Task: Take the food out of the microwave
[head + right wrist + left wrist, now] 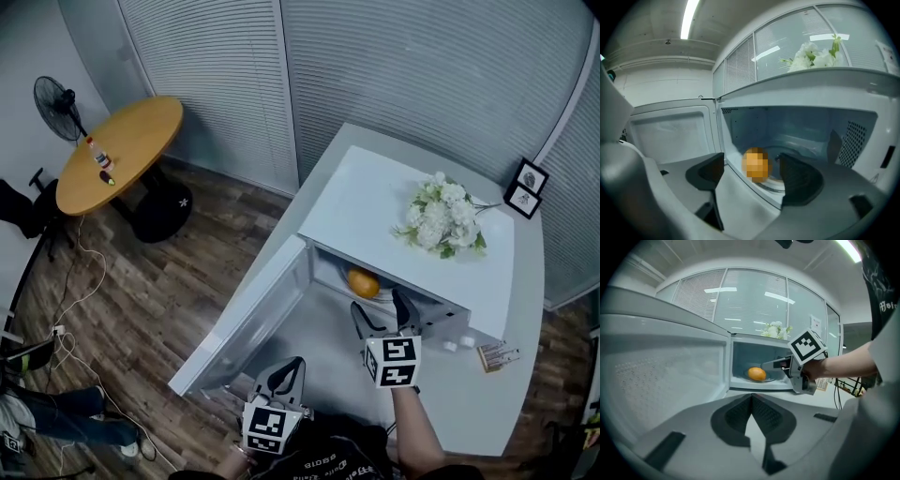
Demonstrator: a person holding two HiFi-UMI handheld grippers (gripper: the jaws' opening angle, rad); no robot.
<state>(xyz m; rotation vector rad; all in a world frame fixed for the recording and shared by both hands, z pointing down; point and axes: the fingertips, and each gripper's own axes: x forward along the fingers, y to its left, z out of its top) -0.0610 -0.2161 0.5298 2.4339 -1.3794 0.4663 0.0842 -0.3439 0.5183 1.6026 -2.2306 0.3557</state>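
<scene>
Head view. A long white surface [525, 319] carries a white box-shaped microwave [375, 202], its white door [248, 323] swung wide toward 7 o'clock. A bunch of white flowers [439, 217] lies on the microwave's top, at 2 o'clock. The right claw [379, 302] stands open and empty at the cavity mouth. The left claw [291, 366], closed on nothing, hangs at its 7 o'clock. The round orange food item [364, 282] sits inside the cavity, at the right claw's 11 o'clock, untouched.

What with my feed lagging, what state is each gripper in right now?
Left gripper: closed, empty.
Right gripper: open, holding nothing; orange food ahead, untouched.
</scene>
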